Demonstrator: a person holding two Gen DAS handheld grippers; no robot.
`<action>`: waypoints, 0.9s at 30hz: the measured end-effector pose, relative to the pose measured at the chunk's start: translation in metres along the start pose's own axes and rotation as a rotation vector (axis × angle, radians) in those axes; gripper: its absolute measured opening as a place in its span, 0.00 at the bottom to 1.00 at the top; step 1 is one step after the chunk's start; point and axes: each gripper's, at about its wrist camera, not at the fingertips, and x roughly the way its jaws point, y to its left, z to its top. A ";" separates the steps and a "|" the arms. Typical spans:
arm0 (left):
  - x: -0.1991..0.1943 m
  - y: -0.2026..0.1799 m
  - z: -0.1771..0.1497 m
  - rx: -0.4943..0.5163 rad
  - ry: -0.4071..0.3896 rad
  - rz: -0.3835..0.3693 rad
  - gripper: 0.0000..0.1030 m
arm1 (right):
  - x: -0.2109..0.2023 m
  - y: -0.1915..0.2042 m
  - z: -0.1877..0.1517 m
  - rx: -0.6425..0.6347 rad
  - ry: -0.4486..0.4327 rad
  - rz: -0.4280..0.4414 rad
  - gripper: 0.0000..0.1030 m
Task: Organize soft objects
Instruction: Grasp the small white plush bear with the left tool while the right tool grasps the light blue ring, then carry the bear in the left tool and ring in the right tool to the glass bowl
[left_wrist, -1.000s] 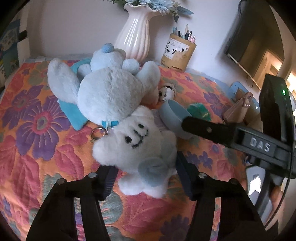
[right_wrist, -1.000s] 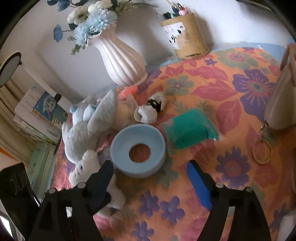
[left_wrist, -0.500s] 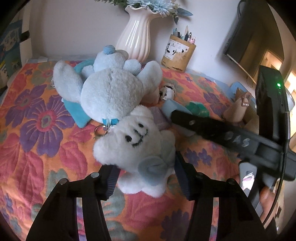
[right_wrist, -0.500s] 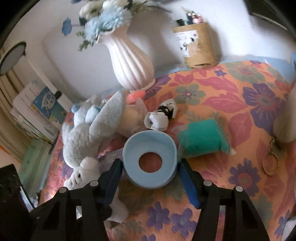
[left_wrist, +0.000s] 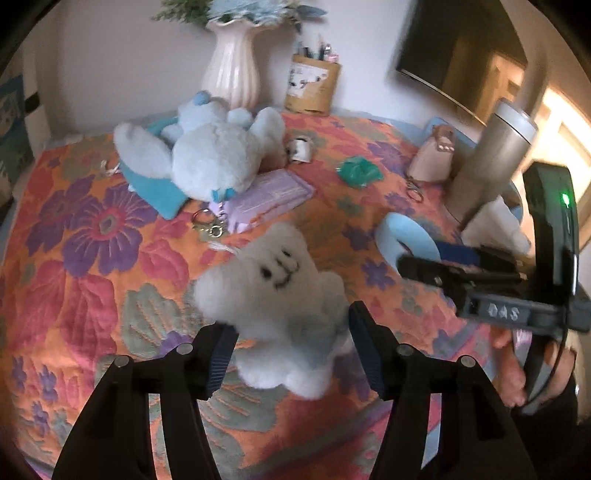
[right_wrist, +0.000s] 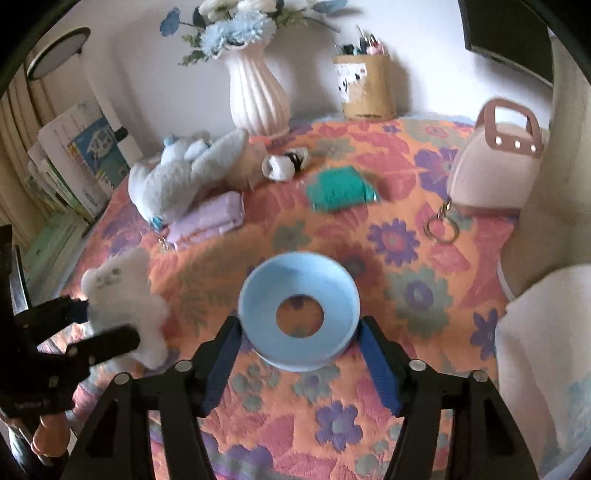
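A small white plush (left_wrist: 273, 295) with a stitched face sits between the pads of my left gripper (left_wrist: 290, 325), just above the flowered cloth (left_wrist: 92, 258). Both pads touch its sides while the jaws are opening. A pale blue ring (right_wrist: 299, 280) is held the same way in my right gripper (right_wrist: 299, 325), whose jaws are also opening. In the left wrist view the ring (left_wrist: 402, 236) and the right gripper (left_wrist: 424, 258) are at the right. In the right wrist view the plush (right_wrist: 122, 295) and the left gripper (right_wrist: 92, 325) are at the left.
A big pale blue plush (left_wrist: 214, 158) lies at the back over a lilac pouch (left_wrist: 269, 195). Near them are a green soft piece (left_wrist: 358, 171) and a small black-and-white item (left_wrist: 301, 149). A vase (left_wrist: 232, 74), pen holder (left_wrist: 312, 86), pink bag (right_wrist: 495, 170) and silver tumbler (left_wrist: 487, 162) line the edges.
Both grippers pulled back from the pile toward the near edge, the left with the white plush, the right with the blue ring. The lilac pouch is now uncovered.
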 end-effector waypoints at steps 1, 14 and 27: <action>0.002 0.006 0.000 -0.037 -0.003 -0.012 0.63 | 0.001 -0.004 -0.002 0.014 -0.004 0.005 0.70; 0.017 0.004 0.000 -0.063 0.000 0.032 0.65 | 0.013 0.020 -0.005 -0.066 -0.012 -0.172 0.83; 0.005 -0.015 0.001 -0.028 -0.035 0.000 0.48 | -0.026 0.034 -0.017 -0.120 -0.109 -0.168 0.62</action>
